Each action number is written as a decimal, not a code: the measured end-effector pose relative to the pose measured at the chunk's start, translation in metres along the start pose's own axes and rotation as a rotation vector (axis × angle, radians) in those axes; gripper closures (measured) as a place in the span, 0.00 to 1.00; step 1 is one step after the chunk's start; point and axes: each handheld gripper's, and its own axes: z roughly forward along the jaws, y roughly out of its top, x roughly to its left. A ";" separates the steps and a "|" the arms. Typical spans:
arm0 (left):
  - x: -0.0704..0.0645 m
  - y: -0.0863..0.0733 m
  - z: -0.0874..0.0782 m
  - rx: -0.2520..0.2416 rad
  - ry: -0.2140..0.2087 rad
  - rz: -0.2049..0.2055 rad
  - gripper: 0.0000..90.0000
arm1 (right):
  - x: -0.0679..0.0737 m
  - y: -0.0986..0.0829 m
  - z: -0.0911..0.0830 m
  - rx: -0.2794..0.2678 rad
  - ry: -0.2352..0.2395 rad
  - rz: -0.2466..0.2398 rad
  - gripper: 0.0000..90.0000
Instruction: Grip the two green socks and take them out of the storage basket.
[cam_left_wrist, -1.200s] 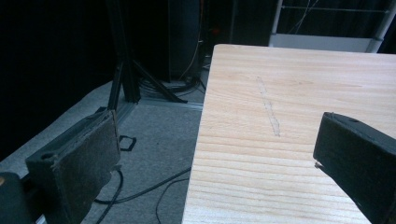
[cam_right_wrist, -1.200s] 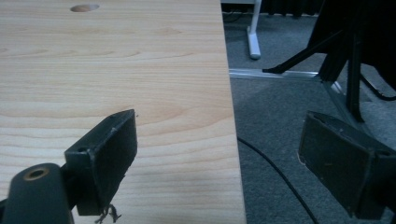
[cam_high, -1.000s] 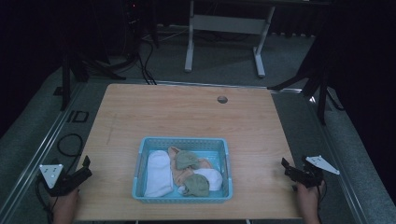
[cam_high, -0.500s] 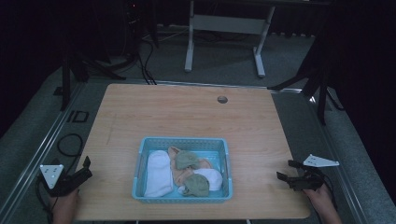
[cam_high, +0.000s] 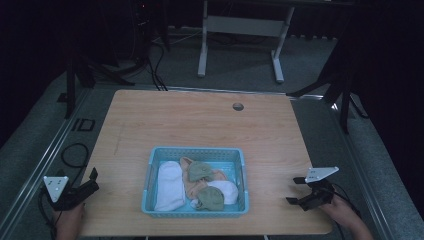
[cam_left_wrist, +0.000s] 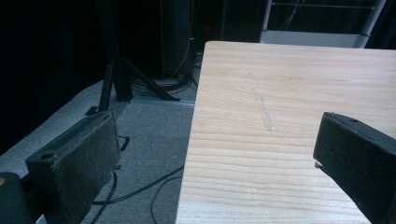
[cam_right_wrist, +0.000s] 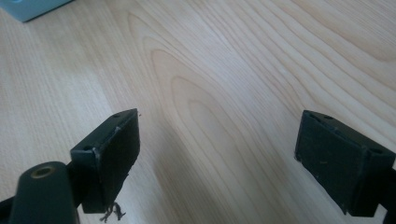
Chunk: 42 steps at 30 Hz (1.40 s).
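Desk: light wood, with a round hole near its far edge.

Basket: light blue, mesh-walled, on the desk's near half, midway between the two grippers. Landmark for all entries below.

Contents of basket:
- White cloth, folded, along the basket's left wall.
- Green cloth, crumpled, at the basket's centre.
- Second green cloth, by the basket's near wall.
- Peach cloth, under and between the green pieces.
- Second white cloth, right of centre, touching the near green piece.

Left gripper: well left of the basket, at the desk's left edge, held by a hand. Fingers spread wide, holding nothing; one is over the floor, the other over the desk.

Right gripper: well right of the basket, over the desk's near right corner, held by a hand. Fingers spread wide, holding nothing, bare wood between them; a basket corner shows top left in the right gripper view.
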 end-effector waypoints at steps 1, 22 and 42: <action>0.000 0.000 0.000 0.000 0.001 0.001 0.01 | 0.002 0.007 0.002 0.024 0.003 -0.027 0.15; 0.000 0.000 0.001 0.016 -0.031 0.014 0.01 | 0.025 0.069 0.015 0.305 0.101 -0.180 0.16; 0.000 0.000 0.000 0.016 -0.035 0.017 0.01 | 0.044 0.112 0.022 0.478 0.154 -0.270 0.16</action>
